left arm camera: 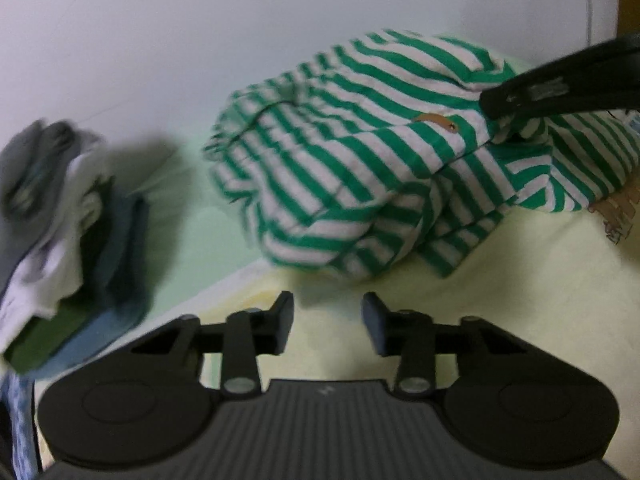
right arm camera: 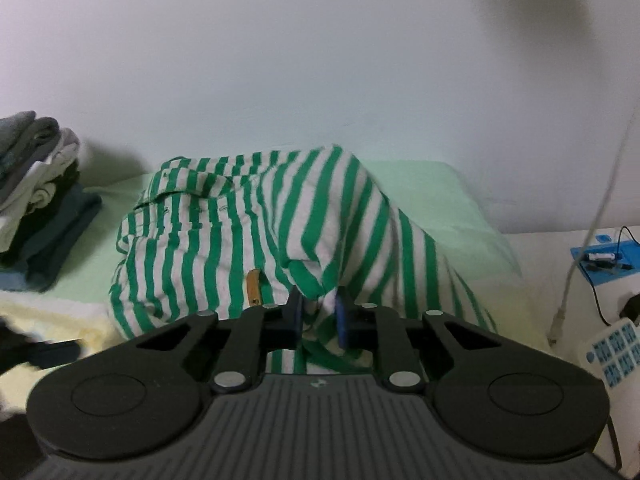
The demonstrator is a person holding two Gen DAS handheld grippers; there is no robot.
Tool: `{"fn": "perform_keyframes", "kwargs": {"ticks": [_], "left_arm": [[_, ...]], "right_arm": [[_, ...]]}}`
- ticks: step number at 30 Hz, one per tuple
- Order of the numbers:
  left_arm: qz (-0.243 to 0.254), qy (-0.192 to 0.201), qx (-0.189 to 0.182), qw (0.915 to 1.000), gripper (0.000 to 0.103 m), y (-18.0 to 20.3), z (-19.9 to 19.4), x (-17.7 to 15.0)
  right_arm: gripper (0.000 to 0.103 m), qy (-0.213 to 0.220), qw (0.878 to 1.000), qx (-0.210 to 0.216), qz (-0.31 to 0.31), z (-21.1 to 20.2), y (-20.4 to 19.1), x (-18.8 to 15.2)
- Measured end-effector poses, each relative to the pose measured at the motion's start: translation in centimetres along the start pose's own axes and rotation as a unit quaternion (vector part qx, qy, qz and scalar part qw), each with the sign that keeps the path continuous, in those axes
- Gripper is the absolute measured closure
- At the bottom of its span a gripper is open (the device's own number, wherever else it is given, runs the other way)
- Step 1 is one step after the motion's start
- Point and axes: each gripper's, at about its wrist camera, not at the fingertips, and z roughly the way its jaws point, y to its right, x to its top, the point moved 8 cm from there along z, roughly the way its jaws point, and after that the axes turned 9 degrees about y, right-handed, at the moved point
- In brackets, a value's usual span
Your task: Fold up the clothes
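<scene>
A green and white striped garment (left arm camera: pixel 360 184) lies crumpled on the pale green and yellow bed cover (left arm camera: pixel 520 280); it has a small brown tag. My left gripper (left arm camera: pixel 328 320) is open and empty, just in front of the garment's near edge. My right gripper (right arm camera: pixel 319 312) is shut on a fold of the striped garment (right arm camera: pixel 260 232) and holds it lifted; it shows in the left wrist view (left arm camera: pixel 496 106) at the upper right, pinching the cloth.
A stack of folded clothes (left arm camera: pixel 60 232) sits at the left, also in the right wrist view (right arm camera: pixel 36 200). A white wall (right arm camera: pixel 320 60) stands behind the bed. At the right are a cable (right arm camera: pixel 588 240), a blue box (right arm camera: pixel 604 258) and a remote (right arm camera: pixel 612 348).
</scene>
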Motion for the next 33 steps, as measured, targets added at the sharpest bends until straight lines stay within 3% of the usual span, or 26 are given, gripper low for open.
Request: {"fn": "perform_keyframes", "kwargs": {"ticks": [3, 4, 9, 11, 13, 15, 18, 21, 27, 29, 31, 32, 33], "left_arm": [[0.017, 0.014, -0.006, 0.9997, 0.087, 1.2, 0.9, 0.8], [0.014, 0.015, -0.008, 0.9997, 0.093, 1.4, 1.1, 1.0], [-0.02, 0.027, -0.014, 0.9993, 0.1, 1.1, 2.0, 1.7], [-0.032, 0.034, -0.016, 0.9988, 0.101, 0.7, 1.8, 1.9], [-0.041, 0.048, -0.017, 0.9979, 0.101, 0.0, 1.1, 1.9], [-0.055, 0.063, -0.016, 0.9964, 0.101, -1.2, -0.3, 1.6], [-0.079, 0.061, -0.007, 0.995, 0.101, -3.4, -2.6, 0.1], [-0.101, 0.053, 0.005, 0.9934, 0.101, -5.4, -4.8, -1.7], [-0.148, 0.025, 0.036, 0.9879, 0.072, -8.1, -8.5, -7.3], [-0.153, 0.017, 0.053, 0.9866, 0.061, -8.2, -10.1, -9.3], [-0.155, 0.009, 0.066, 0.9857, 0.055, -7.9, -11.2, -10.7], [-0.158, 0.005, 0.07, 0.985, 0.049, -7.9, -11.8, -11.3], [-0.162, 0.003, 0.071, 0.9842, 0.046, -7.9, -12.3, -11.9]], "right_arm": [[0.091, 0.006, 1.0, 0.0, 0.018, -1.6, 1.2, 0.2], [0.1, 0.009, 1.0, -0.001, 0.026, -2.1, 1.6, 0.3], [0.103, 0.014, 0.999, -0.02, 0.026, -3.7, 2.5, 0.0], [0.092, 0.023, 0.999, -0.015, 0.034, -4.2, 2.6, 0.1], [0.066, 0.029, 0.998, 0.001, 0.062, -4.2, 2.4, 0.4], [0.056, 0.035, 0.996, 0.013, 0.083, -4.1, 2.1, 0.8], [0.034, 0.026, 0.997, 0.033, 0.071, -3.3, -0.2, 1.1], [0.033, 0.019, 0.997, 0.059, 0.054, -2.4, -3.2, 1.1], [0.033, 0.001, 0.993, 0.101, -0.058, 0.3, -11.3, 0.4], [0.033, -0.001, 0.989, 0.074, -0.126, 1.7, -13.5, -0.5], [0.036, -0.01, 0.988, 0.054, -0.147, 3.4, -14.2, -1.5], [0.043, -0.019, 0.988, 0.049, -0.148, 4.3, -14.2, -2.0], [0.07, -0.028, 0.989, 0.042, -0.137, 4.9, -13.8, -2.2]]}}
